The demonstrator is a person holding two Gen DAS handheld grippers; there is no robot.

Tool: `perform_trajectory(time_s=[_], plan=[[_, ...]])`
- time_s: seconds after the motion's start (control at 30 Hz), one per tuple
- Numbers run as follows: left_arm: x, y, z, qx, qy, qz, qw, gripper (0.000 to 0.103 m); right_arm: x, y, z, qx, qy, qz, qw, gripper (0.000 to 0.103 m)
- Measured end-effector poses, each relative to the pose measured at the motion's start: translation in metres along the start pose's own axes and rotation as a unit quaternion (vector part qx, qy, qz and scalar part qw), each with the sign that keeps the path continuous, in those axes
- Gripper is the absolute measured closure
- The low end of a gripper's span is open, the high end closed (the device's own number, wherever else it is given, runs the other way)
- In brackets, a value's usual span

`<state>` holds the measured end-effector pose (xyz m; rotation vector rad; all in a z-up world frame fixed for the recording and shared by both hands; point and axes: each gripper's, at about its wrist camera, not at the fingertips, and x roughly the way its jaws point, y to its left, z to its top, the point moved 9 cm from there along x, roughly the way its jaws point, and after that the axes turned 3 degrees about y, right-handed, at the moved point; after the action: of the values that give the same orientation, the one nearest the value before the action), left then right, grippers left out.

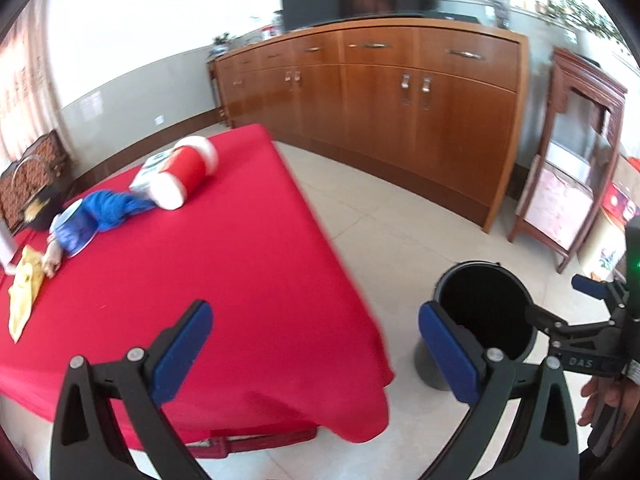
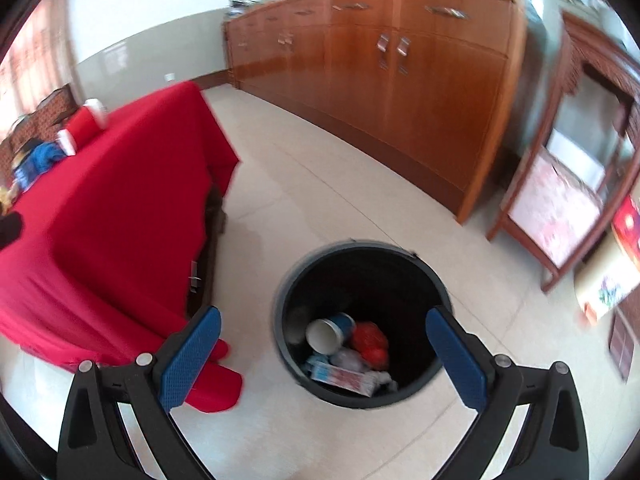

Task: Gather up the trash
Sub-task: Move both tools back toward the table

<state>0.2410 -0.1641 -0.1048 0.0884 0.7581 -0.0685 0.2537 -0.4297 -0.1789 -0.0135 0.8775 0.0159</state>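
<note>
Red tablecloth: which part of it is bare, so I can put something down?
The near half of the red tablecloth is bare, from the front edge up to the red-and-white cylinder. The far left corner is crowded: blue cloth, blue paper cup, yellow wrapper.

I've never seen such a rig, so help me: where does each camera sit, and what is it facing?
Left wrist: on the left gripper, facing over the red table; its open jaws, the right gripper and a hand show.
Right wrist: on the right gripper, facing down into the black bin; only its open jaws show.
Shared: table, bin, wooden sideboard.
</note>
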Motion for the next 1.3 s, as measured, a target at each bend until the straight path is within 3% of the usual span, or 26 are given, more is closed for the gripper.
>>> perform_trajectory(time_s=[0.43, 0.77, 1.03, 1.3], plan=[[-0.031, 0.135, -0.022, -0.093, -0.02, 0.04, 0.9947, 0.0, -0.043, 0.18, 0.057, -0.106, -0.056, 0.08, 0.99, 0.0], [-0.054, 0.267, -0.049, -0.157, -0.031, 0.106, 0.9813, 0.0, -0.055, 0.328, 0.085, -0.18, -0.086, 0.135, 0.97, 0.0], [-0.053, 0.346, -0.071, -0.193, -0.021, 0.153, 0.9689, 0.0, -0.042, 0.386, 0.111, -0.179, -0.086, 0.147, 0.969, 0.0], [-0.031, 0.393, -0.079, -0.219, -0.009, 0.161, 0.9623, 0.0, -0.022, 0.409, 0.135, -0.172, -0.083, 0.145, 0.971, 0.0]])
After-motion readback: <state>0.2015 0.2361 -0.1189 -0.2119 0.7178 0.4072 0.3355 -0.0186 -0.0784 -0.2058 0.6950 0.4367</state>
